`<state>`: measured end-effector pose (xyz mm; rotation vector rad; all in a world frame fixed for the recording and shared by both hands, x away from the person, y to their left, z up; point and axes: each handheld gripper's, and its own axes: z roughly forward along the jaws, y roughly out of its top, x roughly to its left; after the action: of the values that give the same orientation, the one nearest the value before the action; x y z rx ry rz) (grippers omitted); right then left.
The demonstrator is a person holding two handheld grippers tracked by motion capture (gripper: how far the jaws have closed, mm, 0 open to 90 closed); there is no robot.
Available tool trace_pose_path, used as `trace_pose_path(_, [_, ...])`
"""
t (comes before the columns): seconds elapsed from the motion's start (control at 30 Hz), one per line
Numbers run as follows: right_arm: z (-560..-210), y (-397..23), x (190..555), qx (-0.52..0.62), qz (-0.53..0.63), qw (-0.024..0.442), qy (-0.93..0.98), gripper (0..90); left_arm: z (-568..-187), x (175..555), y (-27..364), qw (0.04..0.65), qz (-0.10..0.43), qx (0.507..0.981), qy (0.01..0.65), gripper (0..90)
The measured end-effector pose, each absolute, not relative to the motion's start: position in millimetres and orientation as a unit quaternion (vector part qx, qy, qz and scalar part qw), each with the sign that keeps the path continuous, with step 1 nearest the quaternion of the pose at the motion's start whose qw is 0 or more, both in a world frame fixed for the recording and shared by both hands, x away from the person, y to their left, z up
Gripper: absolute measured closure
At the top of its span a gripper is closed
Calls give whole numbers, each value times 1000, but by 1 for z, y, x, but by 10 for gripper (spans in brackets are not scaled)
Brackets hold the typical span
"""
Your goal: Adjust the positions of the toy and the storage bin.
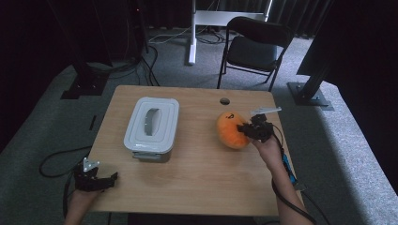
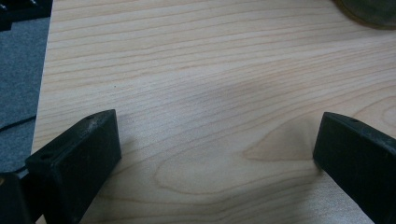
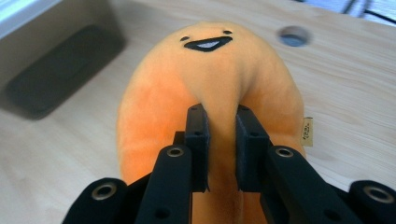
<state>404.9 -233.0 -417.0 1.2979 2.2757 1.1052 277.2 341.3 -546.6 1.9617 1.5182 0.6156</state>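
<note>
Nearest the person, at about seven o'clock on the wooden table (image 1: 197,168), the left gripper (image 1: 96,180) rested by the table's near-left corner with its jaws spread wide; in the left gripper view they stood far apart over bare wood grain, with nothing between them.

Farther out, at about three o'clock, the right gripper (image 1: 248,130) had its jaws pressed together on a fold of the orange plush toy (image 1: 231,129). In the right gripper view the fingertips (image 3: 198,140) pinched a raised ridge of fabric along the toy's rounded back, with its small stitched face (image 3: 208,43) pointing away from the camera and a fabric tag (image 3: 307,131) hanging on its side. The toy sat right of the table's centre; whether it touched the wood or hung just above it could not be told.

It looked light and very soft, so it would probably sag and swing from a pinch. The bunched fabric was a sound hold, provided the fold went deep between the pads; a shallow pinch of fuzzy cloth might slip out.

Farther still, at about ten o'clock, stood a grey lidded container (image 1: 151,126) with its lid on, well apart from the toy.
</note>
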Motion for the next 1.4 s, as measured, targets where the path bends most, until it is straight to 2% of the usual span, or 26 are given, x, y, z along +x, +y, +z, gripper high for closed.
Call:
trace_pose_path(0.4, [-425, -300, 426, 539, 352, 188, 741, 780, -547, 277, 341, 289, 231, 735, 569, 12])
trace_pose_path(0.7, [-435, -335, 440, 594, 340, 208, 699, 779, -547, 277, 341, 289, 231, 735, 569, 12])
trace_pose_path(1.0, [-463, -345, 450, 622, 332, 175, 687, 767, -547, 277, 341, 289, 231, 735, 569, 12])
trace_pose_path(1.1, [-464, -346, 448, 620, 340, 180, 684, 701, -547, 277, 341, 289, 231, 735, 569, 12])
trace_pose_path(1.27, [-457, -345, 444, 614, 335, 189, 690, 530, -546, 277, 341, 290, 229, 737, 566, 12])
trace_pose_path(1.33, [-453, -345, 441, 612, 347, 201, 682, 509, -546, 277, 340, 291, 227, 742, 560, 12])
trace_pose_path(1.4, [-447, -344, 437, 608, 364, 204, 675, 392, -546, 277, 339, 293, 226, 744, 556, 11])
